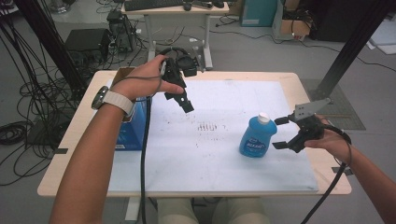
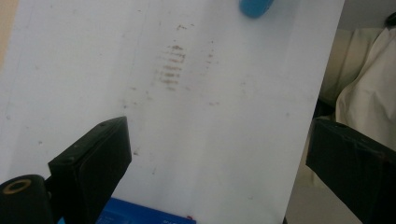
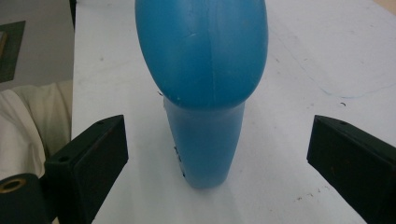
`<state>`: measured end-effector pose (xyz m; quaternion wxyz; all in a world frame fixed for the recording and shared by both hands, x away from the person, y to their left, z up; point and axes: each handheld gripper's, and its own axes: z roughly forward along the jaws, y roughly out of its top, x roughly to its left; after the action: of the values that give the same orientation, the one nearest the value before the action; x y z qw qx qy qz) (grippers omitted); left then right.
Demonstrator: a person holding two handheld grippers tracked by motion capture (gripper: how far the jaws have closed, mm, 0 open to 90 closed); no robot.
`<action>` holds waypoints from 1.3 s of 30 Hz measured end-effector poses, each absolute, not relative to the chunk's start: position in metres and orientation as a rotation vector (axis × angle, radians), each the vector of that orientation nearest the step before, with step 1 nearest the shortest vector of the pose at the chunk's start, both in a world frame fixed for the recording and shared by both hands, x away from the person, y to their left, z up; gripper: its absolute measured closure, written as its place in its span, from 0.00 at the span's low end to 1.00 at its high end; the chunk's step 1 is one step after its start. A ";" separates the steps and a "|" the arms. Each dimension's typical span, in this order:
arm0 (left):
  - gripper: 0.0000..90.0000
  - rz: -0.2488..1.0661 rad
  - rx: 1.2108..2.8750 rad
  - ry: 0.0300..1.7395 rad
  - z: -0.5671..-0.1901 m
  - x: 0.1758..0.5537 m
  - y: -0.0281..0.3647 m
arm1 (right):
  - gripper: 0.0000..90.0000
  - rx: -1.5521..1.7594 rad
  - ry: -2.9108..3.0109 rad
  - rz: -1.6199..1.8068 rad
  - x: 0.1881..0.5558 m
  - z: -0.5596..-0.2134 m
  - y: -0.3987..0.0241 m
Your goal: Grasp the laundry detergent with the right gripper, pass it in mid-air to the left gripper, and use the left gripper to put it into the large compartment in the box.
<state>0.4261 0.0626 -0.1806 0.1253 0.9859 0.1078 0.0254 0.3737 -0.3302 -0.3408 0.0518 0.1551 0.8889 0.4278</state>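
One white, smudged sheet covers the wooden table; cables litter the grey floor. Smooth blue plastic bottle stands upright. Right gripper gapes wide beside it, empty; left gripper wide open, empty.

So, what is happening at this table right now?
A person holds a claw in each hand. The right claw is open beside a blue bottle with a white cap, which stands upright on the white mat; its jaws are on either side, not yet touching. The left claw hangs open above the mat, near a blue box.
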 end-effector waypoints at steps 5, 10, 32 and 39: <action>0.08 0.075 2.873 0.313 -0.180 0.426 0.063 | 0.06 0.475 2.699 1.302 0.373 -0.341 -0.330; 0.08 0.074 2.872 0.315 -0.180 0.426 0.063 | 0.06 0.471 2.702 1.304 0.373 -0.340 -0.330; 0.08 0.076 2.873 0.315 -0.181 0.426 0.062 | 0.06 0.470 2.694 1.308 0.372 -0.340 -0.330; 0.08 0.075 2.876 0.313 -0.181 0.426 0.062 | 0.06 0.467 2.702 1.307 0.373 -0.340 -0.330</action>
<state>0.4263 0.0618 -0.1807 0.1235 0.9862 0.1074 0.0258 0.3729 -0.3301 -0.3405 0.0521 0.1536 0.8883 0.4297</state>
